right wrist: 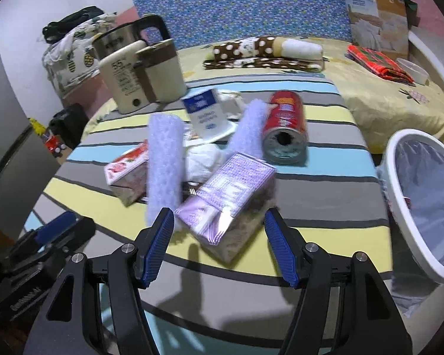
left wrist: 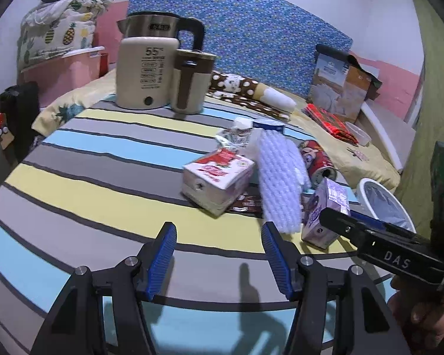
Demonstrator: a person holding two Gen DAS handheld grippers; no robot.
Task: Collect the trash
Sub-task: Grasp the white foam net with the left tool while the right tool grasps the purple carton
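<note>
Left gripper (left wrist: 219, 259) stood open and empty, right gripper (right wrist: 220, 247) gaped before purple carton (right wrist: 228, 195), bin (right wrist: 417, 201) alongside

My counter (right wrist: 325, 216) wears a cloth striped grey, yellow and pale blue with thin black lines. At its far left stands a cream kettle (left wrist: 146, 71), a cream and brown mug (left wrist: 191, 81) touching its right side. Nearer me the trash lies in a loose heap: a red and white carton (left wrist: 217, 177) on its side, a purple carton (right wrist: 231, 189) tilted, a red can (right wrist: 285, 124) lying with its open end toward me, two white foam nets (right wrist: 164, 162), crumpled white paper (right wrist: 204, 159) between them, a blue and white packet (right wrist: 205, 112), and a dark wrapper (left wrist: 245, 204) under the red carton.
</note>
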